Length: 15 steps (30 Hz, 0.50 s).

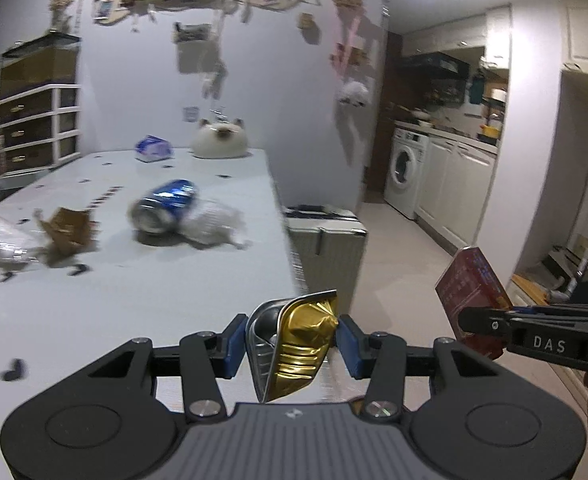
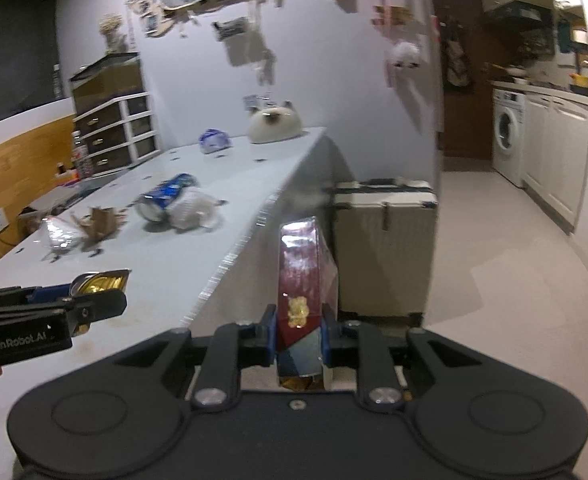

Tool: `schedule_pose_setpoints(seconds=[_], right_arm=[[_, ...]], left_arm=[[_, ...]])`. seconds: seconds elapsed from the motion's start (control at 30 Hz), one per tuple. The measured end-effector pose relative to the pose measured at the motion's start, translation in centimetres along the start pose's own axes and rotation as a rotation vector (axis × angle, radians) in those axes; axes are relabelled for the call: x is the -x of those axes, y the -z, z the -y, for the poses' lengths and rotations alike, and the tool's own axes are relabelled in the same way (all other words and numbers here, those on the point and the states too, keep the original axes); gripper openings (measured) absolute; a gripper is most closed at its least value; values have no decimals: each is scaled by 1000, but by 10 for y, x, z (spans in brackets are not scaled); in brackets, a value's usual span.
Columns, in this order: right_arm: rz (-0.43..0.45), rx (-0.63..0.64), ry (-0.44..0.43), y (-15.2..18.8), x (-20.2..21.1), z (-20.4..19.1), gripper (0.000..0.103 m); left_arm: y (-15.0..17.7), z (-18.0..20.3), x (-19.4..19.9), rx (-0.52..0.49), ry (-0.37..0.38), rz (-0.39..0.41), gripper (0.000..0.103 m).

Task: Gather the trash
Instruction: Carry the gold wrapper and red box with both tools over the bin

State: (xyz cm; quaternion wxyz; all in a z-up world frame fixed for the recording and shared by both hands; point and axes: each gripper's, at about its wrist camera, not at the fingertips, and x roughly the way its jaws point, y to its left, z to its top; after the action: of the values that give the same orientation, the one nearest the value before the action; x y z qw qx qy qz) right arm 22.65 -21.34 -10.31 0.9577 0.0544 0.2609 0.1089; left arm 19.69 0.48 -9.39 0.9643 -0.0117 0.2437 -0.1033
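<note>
My left gripper (image 1: 291, 340) is shut on a crumpled gold foil wrapper (image 1: 302, 344), held above the near right corner of the white table (image 1: 133, 300). My right gripper (image 2: 298, 334) is shut on a dark red carton (image 2: 304, 276), held off the table's right edge; the carton also shows in the left wrist view (image 1: 472, 296). On the table lie a blue can (image 1: 165, 206) on its side, a white crumpled wrapper (image 1: 217, 226) against it, a torn brown cardboard piece (image 1: 69, 230) and a clear plastic wrapper (image 1: 5, 240).
A white bin with a dark rim (image 1: 326, 248) stands on the floor beside the table's right edge, also in the right wrist view (image 2: 386, 240). A cat-shaped ornament (image 1: 219, 140) and a blue-white pack (image 1: 153, 148) sit at the table's far end. A washing machine (image 1: 406, 168) and cabinets line the right.
</note>
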Motion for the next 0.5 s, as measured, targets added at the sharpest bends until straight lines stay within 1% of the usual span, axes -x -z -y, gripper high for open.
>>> schedule_pose_setpoints(seconds=[0.13,0.3,0.5], right_arm=[[-19,-24,43,11,3,31,21],[-44,-65,84,26,2,67,21],[-86,-120,126,49,-9,105,21]], left_arm=[[6,31,-17,-8,48,-17,49],[16,66,-40,-30,103,-62,49],[30,99,-73,-51,151,-116,49]])
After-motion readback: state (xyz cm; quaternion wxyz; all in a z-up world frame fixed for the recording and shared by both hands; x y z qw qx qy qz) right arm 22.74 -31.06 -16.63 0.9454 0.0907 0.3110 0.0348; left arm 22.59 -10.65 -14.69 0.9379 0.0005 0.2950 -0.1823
